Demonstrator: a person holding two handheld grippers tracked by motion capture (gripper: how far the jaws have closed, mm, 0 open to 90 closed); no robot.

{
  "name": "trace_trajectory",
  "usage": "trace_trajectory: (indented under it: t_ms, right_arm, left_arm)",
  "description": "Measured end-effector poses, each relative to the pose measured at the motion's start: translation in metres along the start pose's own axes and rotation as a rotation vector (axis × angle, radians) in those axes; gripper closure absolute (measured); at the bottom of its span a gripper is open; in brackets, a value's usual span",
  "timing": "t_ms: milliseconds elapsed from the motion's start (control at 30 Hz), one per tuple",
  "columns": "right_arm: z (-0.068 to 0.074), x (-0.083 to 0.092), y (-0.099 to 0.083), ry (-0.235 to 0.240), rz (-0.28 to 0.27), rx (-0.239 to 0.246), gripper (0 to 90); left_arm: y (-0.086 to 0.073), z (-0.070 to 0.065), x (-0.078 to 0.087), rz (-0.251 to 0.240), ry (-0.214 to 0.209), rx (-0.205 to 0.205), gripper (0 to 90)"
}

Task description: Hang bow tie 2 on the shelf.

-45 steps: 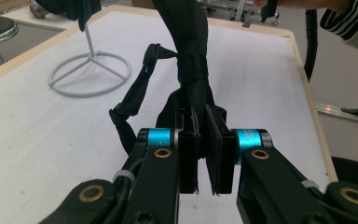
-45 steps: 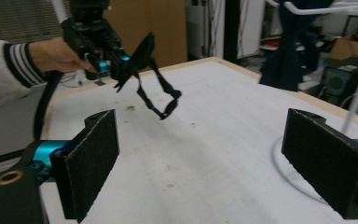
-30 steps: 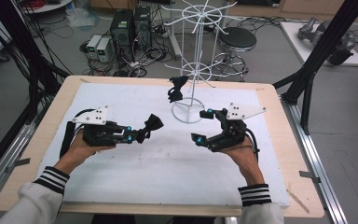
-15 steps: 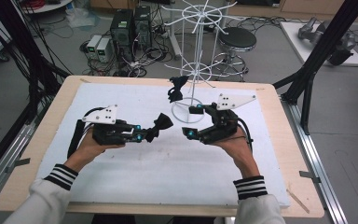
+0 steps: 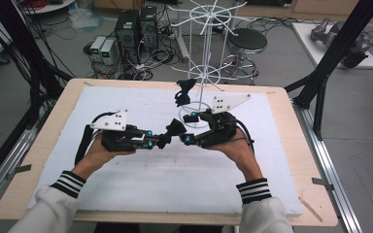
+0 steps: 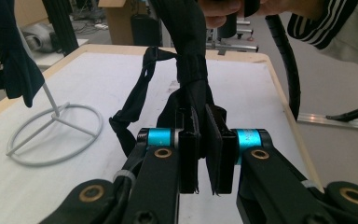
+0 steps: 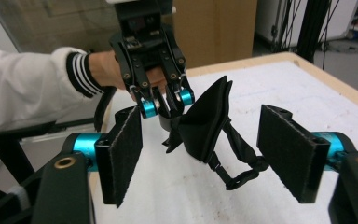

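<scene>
Both grippers had converged; left gripper [image 5: 159, 142] pinched the bow [image 7: 205, 122], right gripper [image 7: 209, 151] had been closing, pads apart. I feared a missed grab.

No text, label, brand, number or sign can be read in any of the views. The blue rings on the tools, the grey plates on top of them and the computer towers on the floor at 11 o'clock show no legible marking.
</scene>
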State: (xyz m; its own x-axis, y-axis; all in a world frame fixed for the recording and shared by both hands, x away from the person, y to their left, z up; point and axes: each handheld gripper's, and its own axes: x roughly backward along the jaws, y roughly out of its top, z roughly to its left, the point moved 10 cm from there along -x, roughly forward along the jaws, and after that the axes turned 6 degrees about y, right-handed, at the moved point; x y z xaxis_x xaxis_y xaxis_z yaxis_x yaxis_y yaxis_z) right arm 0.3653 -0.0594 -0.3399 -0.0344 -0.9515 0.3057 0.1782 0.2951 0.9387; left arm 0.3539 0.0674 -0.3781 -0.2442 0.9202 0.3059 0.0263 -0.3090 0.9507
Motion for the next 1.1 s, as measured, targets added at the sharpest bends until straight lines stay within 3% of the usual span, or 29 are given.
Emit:
trace_trajectory:
  t_ms: [167,467,733,833,1100]
  right_arm:
    - [0.001,-0.005,-0.003,0.009,0.037,0.007,38.9]
    - [0.003,-0.007,-0.004,0.031,0.049,0.010,50.1]
    - [0.004,-0.015,-0.007,0.035,0.085,0.043,63.4]
    - [0.005,-0.017,-0.007,0.037,0.080,0.037,58.7]
    - [0.004,-0.013,-0.005,0.034,0.066,0.036,70.4]
  left_arm:
    - [0.001,-0.002,0.000,-0.004,-0.005,-0.011,83.7]
    - [0.002,-0.004,0.000,-0.003,-0.008,-0.020,83.7]
    - [0.001,-0.004,-0.001,-0.003,-0.011,-0.022,83.7]
    - [0.000,-0.004,-0.001,0.005,-0.011,-0.024,83.7]
    - [0.000,-0.004,-0.002,0.006,-0.014,-0.029,83.7]
